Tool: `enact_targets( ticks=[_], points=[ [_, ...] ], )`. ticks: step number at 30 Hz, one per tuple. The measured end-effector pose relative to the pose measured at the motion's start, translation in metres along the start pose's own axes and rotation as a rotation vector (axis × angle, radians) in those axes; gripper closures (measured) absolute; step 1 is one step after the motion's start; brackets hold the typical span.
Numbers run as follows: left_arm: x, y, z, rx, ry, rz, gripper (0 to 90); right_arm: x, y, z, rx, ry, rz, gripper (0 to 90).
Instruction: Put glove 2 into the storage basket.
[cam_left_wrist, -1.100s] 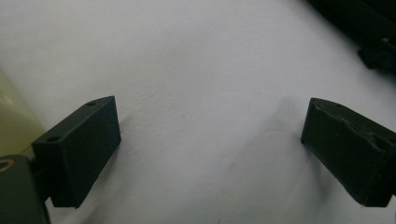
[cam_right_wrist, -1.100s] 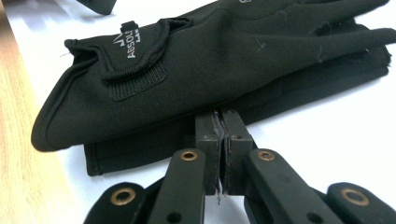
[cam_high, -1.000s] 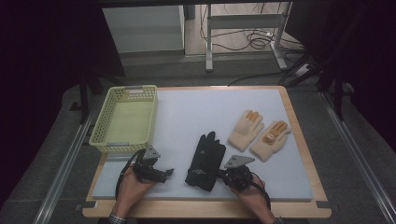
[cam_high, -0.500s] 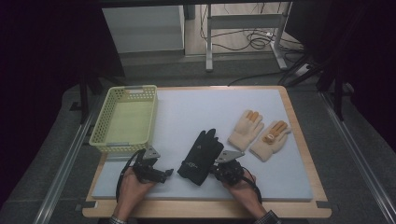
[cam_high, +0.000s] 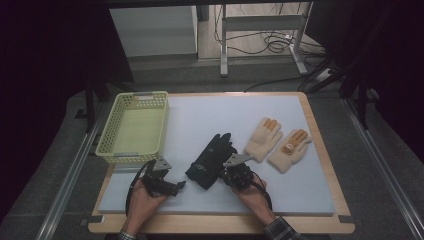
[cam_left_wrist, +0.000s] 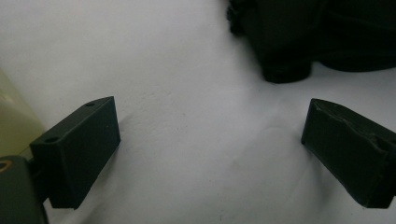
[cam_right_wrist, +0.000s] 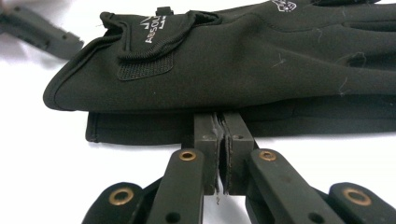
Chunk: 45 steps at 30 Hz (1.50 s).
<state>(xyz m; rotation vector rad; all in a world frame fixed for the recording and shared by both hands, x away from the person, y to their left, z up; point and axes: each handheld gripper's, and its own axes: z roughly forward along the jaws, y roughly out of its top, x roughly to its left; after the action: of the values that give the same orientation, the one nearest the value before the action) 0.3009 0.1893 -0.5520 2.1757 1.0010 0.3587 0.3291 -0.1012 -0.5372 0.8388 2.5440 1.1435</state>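
So it's a dim room with cables on the floor in the back, and up front a wooden table topped with a pale blue-white foam mat (cam_high: 200, 120). A pale yellow perforated plastic basket (cam_high: 134, 127) sits at the mat's left edge. A pair of black fabric gloves (cam_high: 210, 160), stacked one on the other, lies near the middle front, and two cream knit gloves with orange fingertip patches (cam_high: 277, 142) lie side by side to the right, apart from the black ones. The left gripper (cam_high: 170, 185) rests low on the mat just left of the black gloves, jaws spread wide with only bare mat between them. The right gripper (cam_right_wrist: 223, 135) has its jaws pressed together, tips right at the edge of the lower black glove; can't tell if any fabric is actually pinched
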Motion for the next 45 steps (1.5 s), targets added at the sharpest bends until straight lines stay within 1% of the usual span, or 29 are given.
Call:
enact_targets(
  ticks=[1, 6, 7, 9, 10, 13, 14, 16, 17, 19, 20, 21, 22, 23, 24, 26, 28, 30, 33, 35, 36, 37, 38, 39, 40, 41, 45],
  points=[
    [0.000, 0.000, 0.000, 0.000, 0.000, 0.000, 4.3, -0.001, 0.003, 0.004, -0.001, -0.005, 0.002, 85.3],
    [0.000, 0.000, 0.000, 0.000, 0.000, 0.000, 4.3, -0.001, 0.005, 0.006, -0.001, -0.012, -0.004, 84.8],
    [0.000, 0.000, 0.000, 0.000, 0.000, 0.000, 4.3, -0.001, 0.004, 0.005, -0.001, -0.009, -0.008, 81.4],
    [0.000, 0.000, 0.000, -0.001, -0.001, -0.001, 4.3, -0.001, 0.003, 0.002, 0.002, -0.007, -0.005, 78.0],
    [0.000, 0.000, 0.000, -0.001, -0.001, -0.001, 4.3, -0.001, 0.003, 0.002, 0.002, -0.007, -0.005, 78.0],
    [0.000, 0.000, 0.000, -0.001, -0.001, -0.001, 4.3, -0.006, 0.000, -0.007, -0.012, -0.014, 0.008, 74.3],
    [0.000, 0.000, 0.000, -0.001, -0.002, -0.001, 4.3, -0.010, -0.003, -0.014, -0.020, -0.028, 0.013, 72.1],
    [0.000, 0.000, 0.000, -0.001, -0.002, -0.001, 4.3, -0.012, -0.004, -0.016, -0.023, -0.033, 0.016, 70.7],
    [0.000, 0.000, 0.000, -0.001, -0.001, -0.002, 4.2, -0.018, -0.008, -0.025, -0.030, -0.049, 0.028, 67.2],
    [0.000, 0.000, 0.000, -0.001, -0.002, -0.002, 4.3, -0.022, -0.012, -0.031, -0.030, -0.065, 0.036, 63.9],
    [0.000, 0.000, 0.000, -0.001, -0.002, -0.002, 4.3, -0.022, -0.012, -0.031, -0.030, -0.065, 0.036, 63.9],
    [0.000, 0.000, 0.000, -0.001, -0.002, -0.002, 4.3, -0.027, -0.018, -0.038, -0.032, -0.080, 0.049, 60.3],
    [0.000, 0.000, 0.000, -0.001, -0.002, -0.002, 4.3, -0.027, -0.018, -0.038, -0.032, -0.080, 0.049, 60.3],
    [0.000, 0.000, 0.000, -0.001, -0.002, -0.002, 4.3, -0.032, -0.024, -0.044, -0.027, -0.089, 0.057, 56.1],
    [0.000, 0.000, 0.000, -0.001, -0.002, -0.002, 4.3, -0.033, -0.026, -0.046, -0.025, -0.093, 0.059, 54.9],
    [0.000, 0.000, 0.000, -0.001, -0.002, -0.002, 4.3, -0.035, -0.028, -0.049, -0.024, -0.102, 0.057, 53.2],
    [0.000, 0.000, 0.000, -0.001, -0.002, -0.003, 4.3, -0.041, -0.036, -0.057, -0.018, -0.126, 0.058, 47.5],
    [0.000, 0.000, 0.000, 0.000, -0.003, -0.003, 4.3, -0.043, -0.037, -0.059, -0.013, -0.131, 0.057, 45.7],
    [0.000, 0.000, 0.000, 0.000, -0.003, -0.003, 4.3, -0.048, -0.044, -0.065, 0.001, -0.162, 0.035, 40.5],
    [0.000, 0.000, 0.000, 0.001, -0.004, -0.004, 4.3, -0.052, -0.049, -0.069, 0.011, -0.187, 0.034, 36.1],
    [0.000, 0.000, 0.000, 0.000, -0.004, -0.004, 4.3, -0.052, -0.049, -0.069, 0.011, -0.187, 0.034, 36.1],
    [0.000, 0.000, 0.000, 0.001, -0.005, -0.004, 4.3, -0.055, -0.052, -0.068, 0.021, -0.188, 0.033, 32.9],
    [0.000, 0.000, 0.000, 0.001, -0.005, -0.003, 4.3, -0.055, -0.052, -0.068, 0.021, -0.188, 0.033, 32.9],
    [0.000, 0.000, 0.000, 0.001, -0.005, -0.002, 4.3, -0.058, -0.053, -0.068, 0.015, -0.173, 0.062, 30.0],
    [0.000, 0.000, 0.000, 0.000, -0.005, -0.001, 4.3, -0.059, -0.053, -0.068, 0.017, -0.166, 0.069, 28.5],
    [0.000, 0.000, 0.000, 0.000, -0.005, 0.000, 4.4, -0.060, -0.053, -0.068, 0.017, -0.158, 0.067, 27.1],
    [0.000, 0.000, -0.001, 0.000, -0.006, 0.000, 4.4, -0.059, -0.054, -0.067, 0.019, -0.160, 0.060, 26.4]
  ],
)
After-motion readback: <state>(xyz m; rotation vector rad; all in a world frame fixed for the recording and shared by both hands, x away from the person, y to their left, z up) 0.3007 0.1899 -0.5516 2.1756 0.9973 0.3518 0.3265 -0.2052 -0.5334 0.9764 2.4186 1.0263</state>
